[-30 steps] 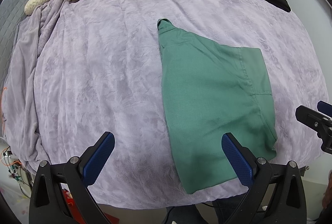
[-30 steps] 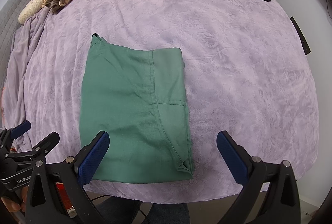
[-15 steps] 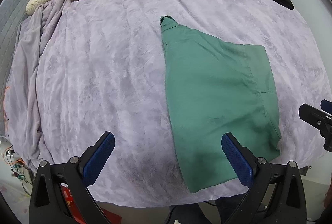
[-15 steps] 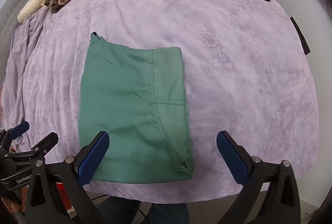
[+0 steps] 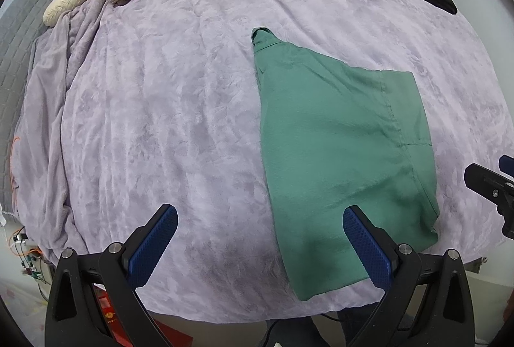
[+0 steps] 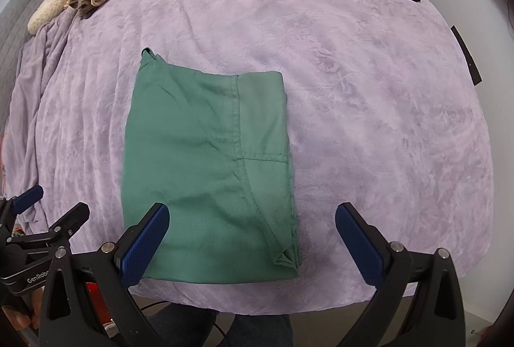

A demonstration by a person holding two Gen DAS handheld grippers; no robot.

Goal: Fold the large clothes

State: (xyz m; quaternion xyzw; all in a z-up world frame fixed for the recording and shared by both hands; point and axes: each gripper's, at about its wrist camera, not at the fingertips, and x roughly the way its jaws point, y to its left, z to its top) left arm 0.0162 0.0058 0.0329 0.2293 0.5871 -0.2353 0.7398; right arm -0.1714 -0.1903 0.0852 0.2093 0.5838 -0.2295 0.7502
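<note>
One green garment (image 6: 205,160) lies folded into a neat, roughly rectangular stack on the lilac blanket (image 6: 369,109), close to the blanket's near edge. Its top layer is smooth, crossed by a stitched seam running lengthwise and a short cross seam, with a small collar-like tip poking out at the far corner. Layered edges show at the near right corner. Both tools hover above the blanket's near edge: the left gripper (image 5: 260,245) spread wide and empty, the right gripper (image 6: 252,242) likewise parted and empty, its left pad above the garment.
</note>
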